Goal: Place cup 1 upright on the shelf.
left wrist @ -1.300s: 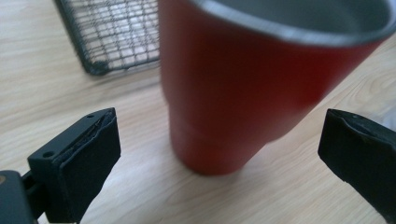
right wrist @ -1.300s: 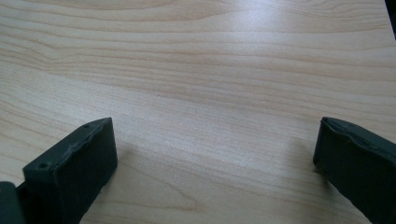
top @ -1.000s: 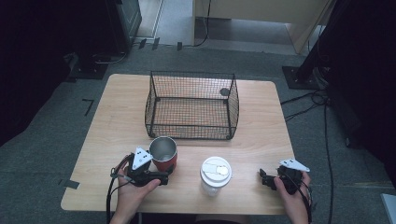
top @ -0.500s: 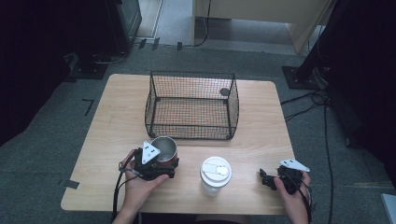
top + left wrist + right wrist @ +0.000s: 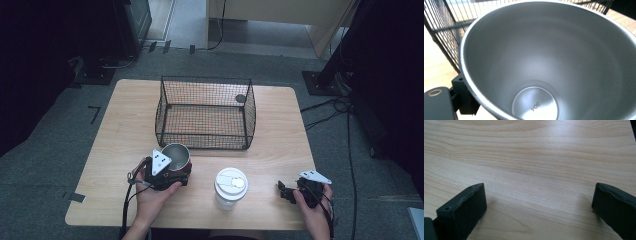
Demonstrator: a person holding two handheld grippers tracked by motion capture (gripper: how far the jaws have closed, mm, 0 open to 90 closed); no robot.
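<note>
A steel cup with a red outside stands near the table's front left, just before the wire basket. My left gripper is open and straddles the cup. In the left gripper view the cup's bare inside looms close, and one black jaw rests against its outer wall at lower left; the other jaw is hidden. My right gripper lies at the front right, open, with only bare wood between its jaws.
A clear cup with a white lid stands at the front between the two grippers. The black wire basket sits open-topped at the middle of the wooden table. Dark floor and cables surround the table.
My left gripper has moved forward and right until its jaws sit around the steel cup. The right gripper has not moved.
</note>
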